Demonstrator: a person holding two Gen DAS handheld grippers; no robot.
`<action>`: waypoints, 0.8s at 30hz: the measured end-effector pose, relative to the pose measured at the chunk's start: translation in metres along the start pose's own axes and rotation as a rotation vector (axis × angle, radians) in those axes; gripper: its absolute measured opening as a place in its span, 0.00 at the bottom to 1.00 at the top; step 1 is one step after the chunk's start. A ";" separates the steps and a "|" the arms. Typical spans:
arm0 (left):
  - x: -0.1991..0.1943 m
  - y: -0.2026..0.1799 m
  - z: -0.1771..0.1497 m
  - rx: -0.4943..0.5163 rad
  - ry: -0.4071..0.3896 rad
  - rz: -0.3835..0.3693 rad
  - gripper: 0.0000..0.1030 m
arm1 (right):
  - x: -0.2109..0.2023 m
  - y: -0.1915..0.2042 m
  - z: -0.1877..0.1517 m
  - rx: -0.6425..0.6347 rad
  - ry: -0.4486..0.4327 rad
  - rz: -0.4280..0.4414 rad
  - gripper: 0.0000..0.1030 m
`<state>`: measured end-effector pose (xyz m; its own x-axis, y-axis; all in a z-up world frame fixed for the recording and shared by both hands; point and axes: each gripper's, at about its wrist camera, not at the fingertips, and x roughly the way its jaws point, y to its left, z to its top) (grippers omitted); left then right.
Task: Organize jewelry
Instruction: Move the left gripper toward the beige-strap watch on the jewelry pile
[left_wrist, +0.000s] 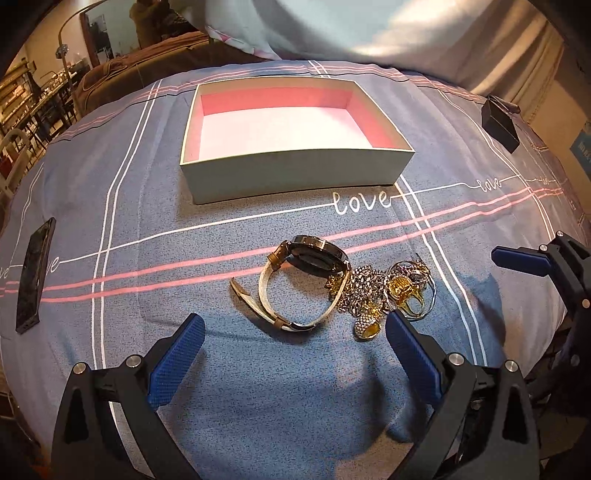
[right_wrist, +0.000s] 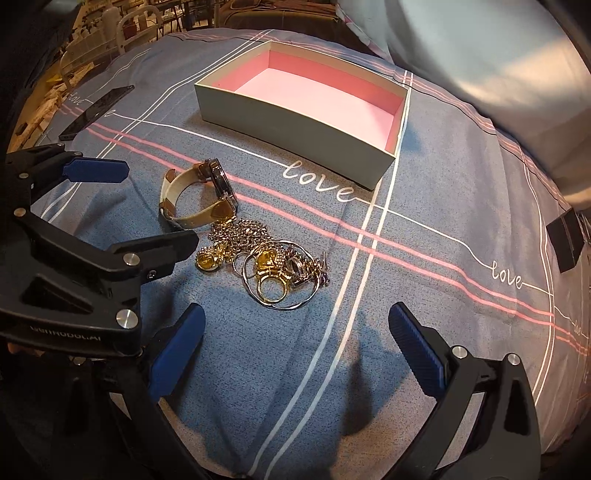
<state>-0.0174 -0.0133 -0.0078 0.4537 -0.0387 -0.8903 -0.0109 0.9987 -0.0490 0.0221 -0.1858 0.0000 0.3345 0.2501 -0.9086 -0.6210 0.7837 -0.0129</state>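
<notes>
Spread left claw (left_wrist: 293, 334), cream-strapped watch (left_wrist: 303, 280), tangled gold jewelry pile (left_wrist: 384, 291)

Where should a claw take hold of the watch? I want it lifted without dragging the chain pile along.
Grip the watch by the open loop of its pale strap, coming from above on the side away from the chain pile. The loop stands up off the bedspread, so one finger can likely pass inside it, while the case leans against the chains.

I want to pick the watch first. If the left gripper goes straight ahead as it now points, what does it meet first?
Most likely the watch: it lies between the open fingers of the left gripper, just ahead. The jewelry pile sits beside the right finger's tip and might be brushed; depth is unclear.
</notes>
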 end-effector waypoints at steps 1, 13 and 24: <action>0.000 0.000 -0.001 -0.002 0.000 -0.002 0.94 | 0.000 0.000 0.000 0.003 0.000 0.004 0.95; 0.005 0.005 -0.004 -0.032 0.009 -0.038 0.94 | 0.009 0.000 -0.004 -0.012 0.030 -0.020 0.95; 0.019 0.005 0.005 -0.028 0.004 -0.092 0.93 | 0.016 -0.016 -0.011 0.027 0.044 -0.030 0.95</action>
<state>-0.0039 -0.0091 -0.0230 0.4500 -0.1304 -0.8834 0.0056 0.9897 -0.1432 0.0297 -0.2004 -0.0188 0.3213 0.2016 -0.9253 -0.5918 0.8056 -0.0299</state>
